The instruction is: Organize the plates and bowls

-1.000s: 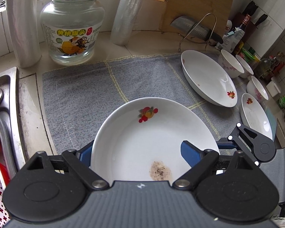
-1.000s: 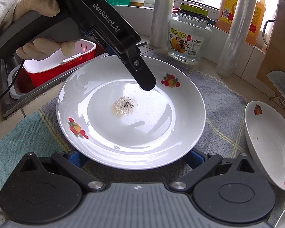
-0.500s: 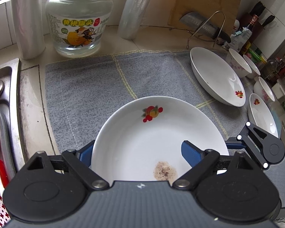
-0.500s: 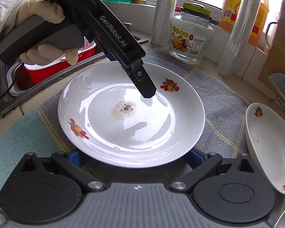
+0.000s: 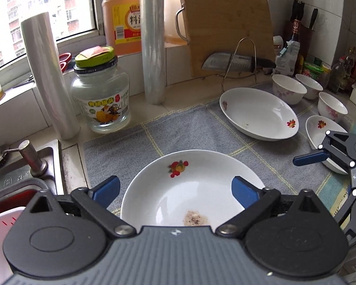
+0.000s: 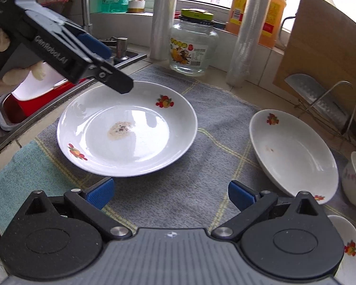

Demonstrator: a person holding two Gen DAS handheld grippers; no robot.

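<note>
Gray cloth over the counter. On its sink-side edge, dirty plate; second plate well apart. Left tongs opening above the dirty plate, touching nothing. Right tongs spread wide, empty.

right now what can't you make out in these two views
- Near rim of the plate: left wrist view, hidden behind the gripper body.
- Fruit plate: right wrist view, cut off by the right edge.
- Red basin in the sink: right wrist view, mostly behind the left tongs.
</note>
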